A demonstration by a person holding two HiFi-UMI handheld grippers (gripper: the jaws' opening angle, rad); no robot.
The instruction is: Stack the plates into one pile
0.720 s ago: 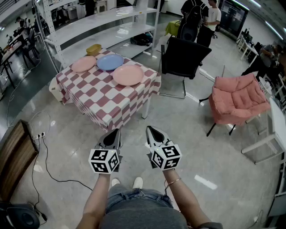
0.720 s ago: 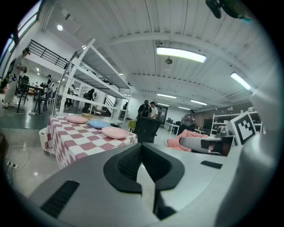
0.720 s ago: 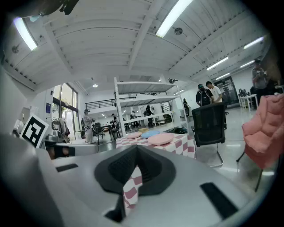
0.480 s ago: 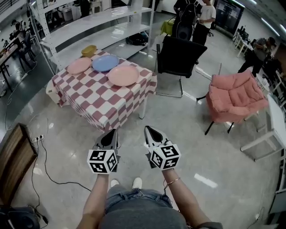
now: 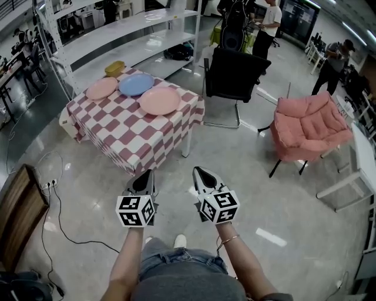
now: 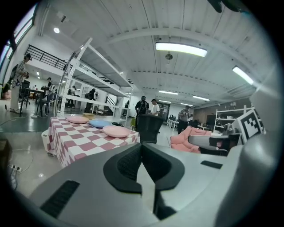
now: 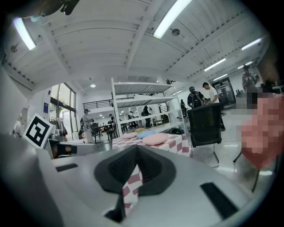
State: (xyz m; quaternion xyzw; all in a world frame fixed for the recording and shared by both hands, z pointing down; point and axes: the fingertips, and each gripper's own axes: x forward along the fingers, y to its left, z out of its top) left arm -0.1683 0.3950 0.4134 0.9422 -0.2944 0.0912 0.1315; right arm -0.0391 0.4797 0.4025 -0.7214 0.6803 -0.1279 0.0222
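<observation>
Three plates lie apart on the checked table (image 5: 126, 132), which is far ahead and to the left: a pink plate (image 5: 160, 100) nearest, a blue plate (image 5: 136, 84) behind it, a second pink plate (image 5: 102, 88) at the left. The left gripper view shows them small: pink plate (image 6: 116, 131), blue plate (image 6: 99, 123), far pink plate (image 6: 77, 119). My left gripper (image 5: 149, 173) and right gripper (image 5: 198, 171) hover side by side over the floor, well short of the table. Both are shut and hold nothing.
A yellow bowl (image 5: 115, 68) sits at the table's far corner. A black chair (image 5: 235, 76) stands right of the table, a pink armchair (image 5: 308, 126) farther right. White shelving (image 5: 117, 35) rises behind. A cable and power strip (image 5: 53, 176) lie on the floor at left. People (image 5: 270, 17) stand far back.
The table has drifted slightly to the left in the head view. Both grippers keep the same pose, shut and empty.
</observation>
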